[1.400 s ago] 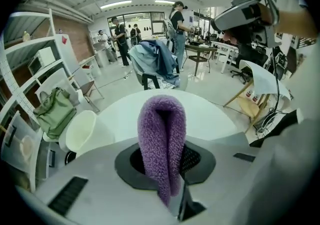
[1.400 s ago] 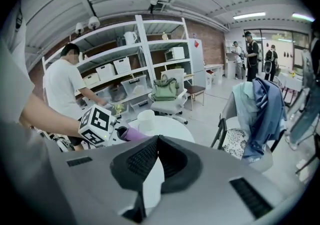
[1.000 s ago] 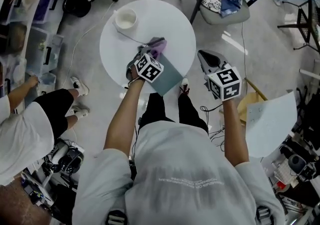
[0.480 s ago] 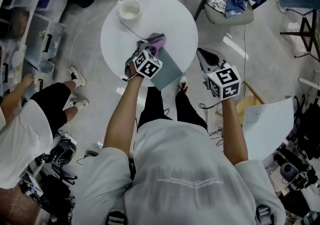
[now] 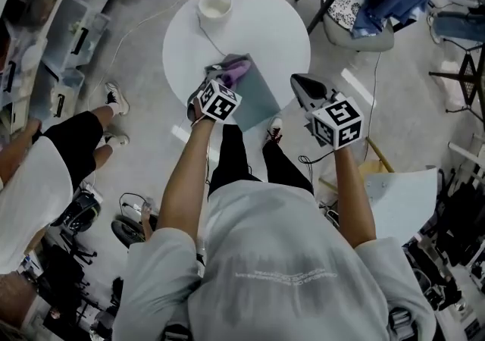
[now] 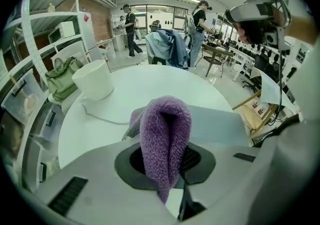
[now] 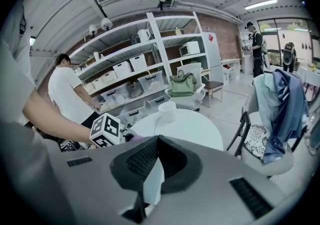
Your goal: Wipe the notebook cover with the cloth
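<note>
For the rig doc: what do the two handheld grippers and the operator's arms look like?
The left gripper and right gripper both have light grey shells around a dark oval recess with black ribbed pads. Each carries a white cube printed with black square markers. The person wears a pale grey short-sleeved T-shirt with faint print across the back. The forearms are bare.

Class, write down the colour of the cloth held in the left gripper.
Purple. The cloth shows best in the left gripper view.
</note>
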{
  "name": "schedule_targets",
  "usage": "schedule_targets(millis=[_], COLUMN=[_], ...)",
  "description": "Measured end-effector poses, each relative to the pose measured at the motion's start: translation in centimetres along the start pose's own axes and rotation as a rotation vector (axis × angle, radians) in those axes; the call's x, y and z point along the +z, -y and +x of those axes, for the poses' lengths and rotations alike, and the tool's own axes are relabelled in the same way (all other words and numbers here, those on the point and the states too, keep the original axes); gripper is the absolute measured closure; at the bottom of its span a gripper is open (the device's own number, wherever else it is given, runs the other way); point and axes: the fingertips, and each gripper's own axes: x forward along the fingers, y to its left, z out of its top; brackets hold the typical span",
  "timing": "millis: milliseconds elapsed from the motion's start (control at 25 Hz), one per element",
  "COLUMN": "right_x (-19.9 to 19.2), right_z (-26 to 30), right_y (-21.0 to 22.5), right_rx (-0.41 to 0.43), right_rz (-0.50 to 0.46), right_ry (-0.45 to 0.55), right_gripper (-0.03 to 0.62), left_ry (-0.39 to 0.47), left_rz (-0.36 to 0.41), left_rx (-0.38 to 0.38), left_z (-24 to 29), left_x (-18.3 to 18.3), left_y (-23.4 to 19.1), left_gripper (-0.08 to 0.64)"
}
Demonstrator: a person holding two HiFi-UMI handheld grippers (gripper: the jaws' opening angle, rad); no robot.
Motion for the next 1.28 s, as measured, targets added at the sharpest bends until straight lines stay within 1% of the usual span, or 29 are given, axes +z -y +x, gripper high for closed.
schedule_targets(millis=[160, 480, 600, 720, 840, 960, 1080, 1160, 1280], right_x=[0.1, 0.0, 0.0, 0.0, -0.2, -0.3, -0.7, -0.9, -1.3], right_z=[0.9, 2.3, 2.6, 2.7, 2.7, 2.5, 2.1, 1.9, 1.7], right_y=[-0.4, -1.5, -1.9, -2.2, -2.5, -2.5, -2.4, -2.3, -2.2], right_rx=[0.026, 0.061, 0.076, 0.089, 0.104, 0.115, 0.123, 0.126, 0.13], right_rz=[-0.002, -0.046, -0.059, -0.063, -0.079, -0.092, -0.098, -0.106, -0.115], right_ry=[0.001, -0.028, -0.032, -0.035, -0.044, -0.05, -0.053, -0.055, -0.057], right_gripper=[0.591, 0.591, 0.591, 0.591, 0.591, 0.591, 0.591, 0.591, 0.591], left_ry=[-0.001, -0.004, -0.006, -0.021, -0.032, -0.036, -0.03, -0.009, 0.044], left_rz=[-0.064, -0.142, -0.185, -0.228, -0.273, -0.289, -0.286, -0.28, -0.283], left_rx=[0.027, 0.061, 0.074, 0.076, 0.073, 0.072, 0.088, 0.111, 0.143], left_z=[-0.7, -1.9, -2.4, -2.6, -2.6, -2.5, -2.5, -2.4, -2.6], left_x=[-1.5, -4.2, -5.2, -6.4, -6.9, -6.9, -7.1, -7.1, -7.2], left_y=[-0.1, -0.3, -0.2, 0.1, 0.2, 0.1, 0.2, 0.1, 0.1], left_gripper=[0.495, 0.495, 0.495, 0.495, 0.495, 0.495, 0.495, 0.495, 0.495])
